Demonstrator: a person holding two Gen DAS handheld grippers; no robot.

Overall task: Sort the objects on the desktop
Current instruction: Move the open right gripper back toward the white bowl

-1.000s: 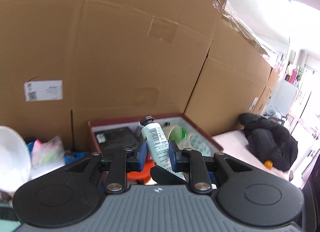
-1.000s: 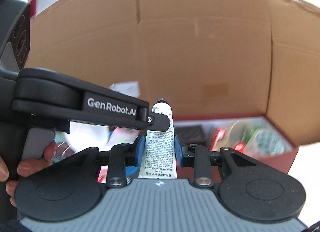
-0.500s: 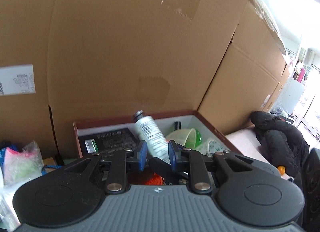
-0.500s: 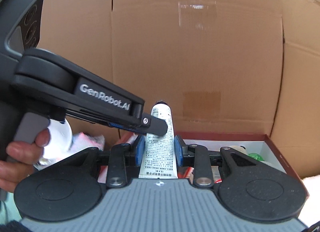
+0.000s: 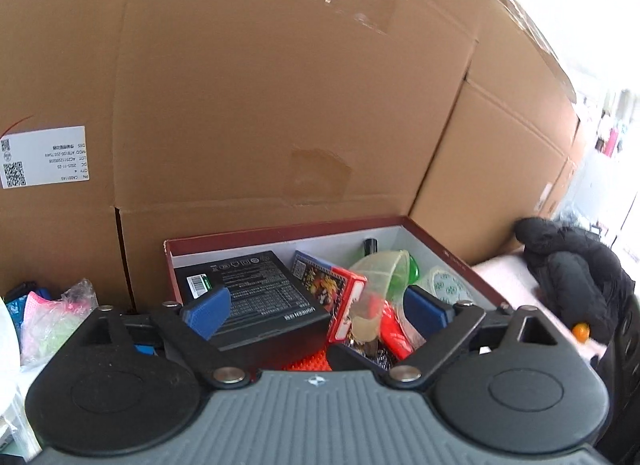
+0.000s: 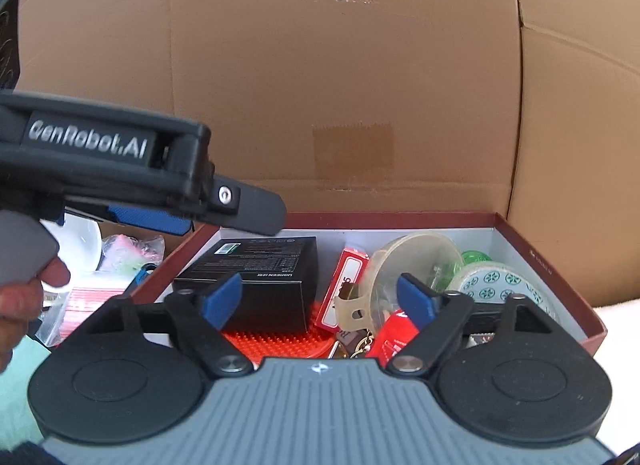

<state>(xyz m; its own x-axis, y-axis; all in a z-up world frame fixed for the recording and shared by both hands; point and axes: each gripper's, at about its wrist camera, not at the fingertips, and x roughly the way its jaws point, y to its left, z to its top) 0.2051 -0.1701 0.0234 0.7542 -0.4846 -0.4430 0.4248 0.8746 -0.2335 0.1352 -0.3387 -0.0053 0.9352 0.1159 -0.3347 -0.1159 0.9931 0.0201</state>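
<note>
A dark red box (image 5: 440, 253) (image 6: 552, 265) with a white inside stands against cardboard cartons. It holds a black carton (image 5: 256, 289) (image 6: 264, 269), a red card pack (image 5: 332, 289) (image 6: 344, 285), a clear cup (image 5: 380, 269) (image 6: 412, 261), a tape roll (image 5: 444, 285) (image 6: 496, 281) and an orange bristle pad (image 6: 272, 339). My left gripper (image 5: 316, 309) is open and empty over the box. My right gripper (image 6: 318, 297) is open and empty over the box. The left gripper's finger (image 6: 244, 209) shows in the right wrist view. The white tube is out of sight.
Tall cardboard cartons (image 5: 280, 85) (image 6: 340, 85) form a wall right behind the box. A plastic bag of pink and green items (image 5: 52, 317) (image 6: 128, 253) lies left of the box. A black jacket (image 5: 576, 273) lies at the right. A white bowl (image 6: 80, 245) sits at the left.
Both grippers were shut on the white tube; both have opened and the tube is gone from between them. Both have moved closer over the box.
</note>
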